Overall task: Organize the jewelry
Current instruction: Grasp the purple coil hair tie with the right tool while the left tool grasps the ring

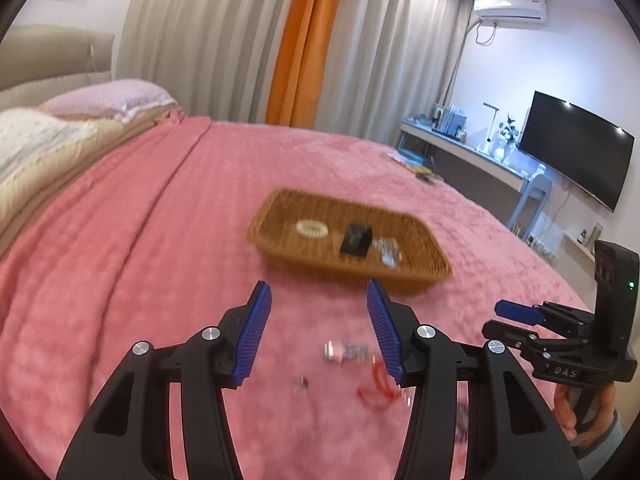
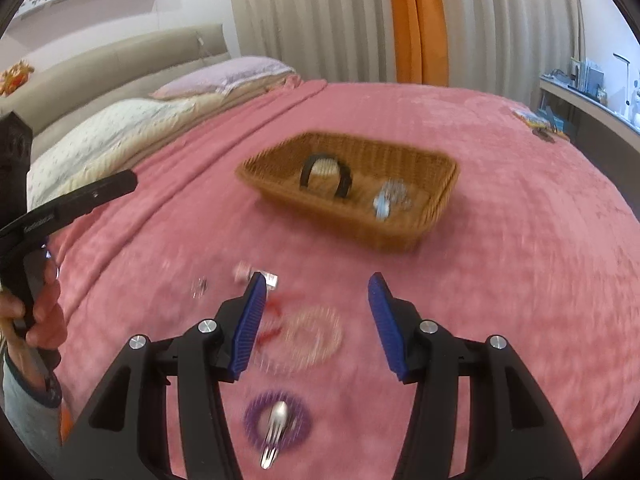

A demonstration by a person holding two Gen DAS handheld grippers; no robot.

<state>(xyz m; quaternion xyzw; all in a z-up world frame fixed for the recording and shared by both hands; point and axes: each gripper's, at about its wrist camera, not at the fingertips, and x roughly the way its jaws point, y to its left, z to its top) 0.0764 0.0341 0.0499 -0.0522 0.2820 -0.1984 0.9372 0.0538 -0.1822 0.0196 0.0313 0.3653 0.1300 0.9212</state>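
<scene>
Pink bedspread (image 2: 500, 280) carries everything: with both the right hand-held gripper (image 2: 316, 316) and left hand-held gripper (image 1: 320, 332) spread empty, lower yours squarely over the pale coil ring (image 2: 310, 334) between its fingers; basket (image 2: 436, 208) lies ahead.

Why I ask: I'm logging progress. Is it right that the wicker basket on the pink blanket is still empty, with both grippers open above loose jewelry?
Not quite: the wicker basket is not empty. The right wrist view shows a black band and a silvery-blue piece inside it. The rest holds: it sits on the pink blanket, and the left gripper and right gripper are open above loose jewelry.
</scene>
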